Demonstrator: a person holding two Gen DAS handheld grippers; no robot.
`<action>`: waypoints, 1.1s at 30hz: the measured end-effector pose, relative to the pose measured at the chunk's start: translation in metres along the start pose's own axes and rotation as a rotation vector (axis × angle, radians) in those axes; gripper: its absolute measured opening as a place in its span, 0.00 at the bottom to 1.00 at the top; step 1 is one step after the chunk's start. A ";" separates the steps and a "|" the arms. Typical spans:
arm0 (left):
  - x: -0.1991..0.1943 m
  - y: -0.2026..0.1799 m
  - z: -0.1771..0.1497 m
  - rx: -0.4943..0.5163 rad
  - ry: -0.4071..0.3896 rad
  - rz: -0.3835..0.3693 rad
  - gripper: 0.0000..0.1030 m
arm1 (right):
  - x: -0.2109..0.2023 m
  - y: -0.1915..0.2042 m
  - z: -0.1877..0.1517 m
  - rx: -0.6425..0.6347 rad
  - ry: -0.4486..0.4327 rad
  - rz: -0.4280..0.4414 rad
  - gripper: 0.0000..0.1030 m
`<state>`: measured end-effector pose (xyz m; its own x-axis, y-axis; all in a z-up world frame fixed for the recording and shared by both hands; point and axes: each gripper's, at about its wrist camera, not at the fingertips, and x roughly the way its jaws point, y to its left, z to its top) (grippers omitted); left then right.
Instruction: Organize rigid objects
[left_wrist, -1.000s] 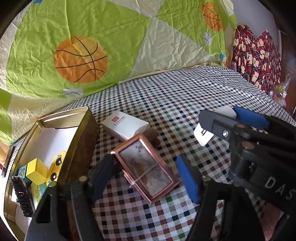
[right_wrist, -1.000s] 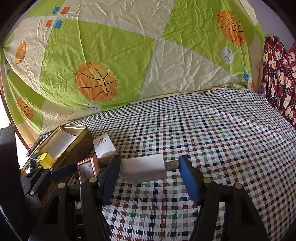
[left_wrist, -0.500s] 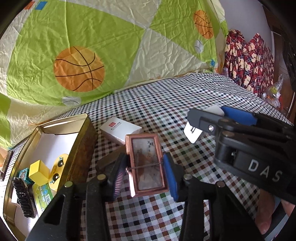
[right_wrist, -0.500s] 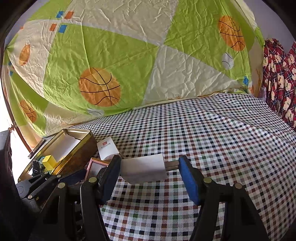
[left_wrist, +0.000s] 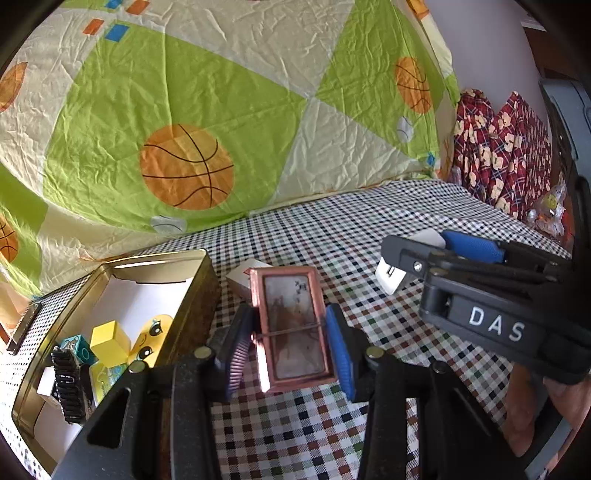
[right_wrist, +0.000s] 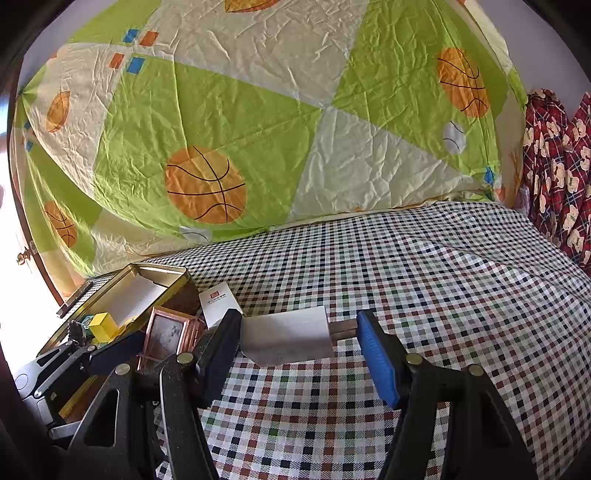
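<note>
1. Left hand-held gripper (left_wrist: 290, 341) is clamped on the copper-framed case (left_wrist: 291, 326), pads on its 2 long sides, about mid-length. The case is off the checked bed cover (left_wrist: 332, 435), tilted up toward the camera, just right of the gold tin (left_wrist: 192, 306).
2. Handling, judged: stiff frame, light, prob. a glass or clear-plastic face, so fragile. The metal edges look slick. A thin elastic band crosses the face; keep the pads off it. Side grip at mid-length looks right, no need to squeeze harder.
3. Right hand-held gripper (right_wrist: 295, 341) holds a white charger plug (right_wrist: 286, 334), jaws about half open: left pad on the body, right pad on the metal prong end. Hard plastic, light, tough. The prong side is a narrow contact and could pivot.
4. Around: white carton w/ red logo (right_wrist: 218, 301) lies behind the case, near the tin's right wall.
5. In the way: the tin's near end is crowded w/ yellow block (left_wrist: 109, 341), emoji toy (left_wrist: 153, 338), black comb (left_wrist: 68, 387). The far end is bare white liner, the better drop spot. The tin's tall right wall needs clearing.
</note>
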<state>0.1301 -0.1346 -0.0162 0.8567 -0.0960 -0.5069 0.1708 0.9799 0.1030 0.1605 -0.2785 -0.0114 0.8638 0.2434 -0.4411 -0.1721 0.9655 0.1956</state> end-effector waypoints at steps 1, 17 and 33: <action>-0.002 0.001 0.000 -0.005 -0.010 0.002 0.39 | -0.001 0.001 0.000 -0.004 -0.005 -0.001 0.64; -0.015 0.022 -0.006 -0.090 -0.068 -0.005 0.09 | -0.020 0.017 -0.002 -0.089 -0.110 -0.035 0.64; 0.039 -0.017 -0.010 0.104 0.249 -0.201 0.70 | -0.020 0.009 -0.001 -0.054 -0.103 -0.043 0.64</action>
<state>0.1562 -0.1537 -0.0465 0.6577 -0.2269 -0.7183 0.3836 0.9215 0.0602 0.1411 -0.2745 -0.0017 0.9147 0.1930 -0.3550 -0.1564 0.9792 0.1295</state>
